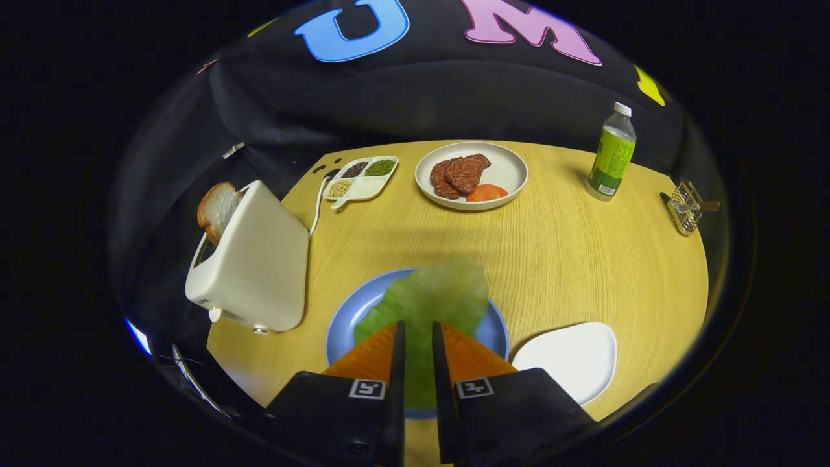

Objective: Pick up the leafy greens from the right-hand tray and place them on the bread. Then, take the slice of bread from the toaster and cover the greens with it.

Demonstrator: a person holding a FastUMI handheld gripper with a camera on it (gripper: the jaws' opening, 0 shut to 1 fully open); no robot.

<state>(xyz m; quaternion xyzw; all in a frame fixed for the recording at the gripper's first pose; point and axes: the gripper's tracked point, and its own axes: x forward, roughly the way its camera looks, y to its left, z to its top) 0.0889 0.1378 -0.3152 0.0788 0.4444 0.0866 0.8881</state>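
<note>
The gripper (418, 331) has its two fingers drawn close together and clamped on a leaf of greens (428, 299), which fans out ahead of them over a blue plate (343, 324); whatever lies on that plate under the leaf is hidden. Just to the right of the plate sits a white tray (570, 360), and to the left a white toaster (253, 259) with a bread slice (217, 207) sticking out of its slot. Beyond them on the wooden table (583, 259) are a plate of meat and tomato (471, 175), a small divided dish of seeds (361, 178), a green bottle (611, 154) and a small wire rack (686, 206).
</note>
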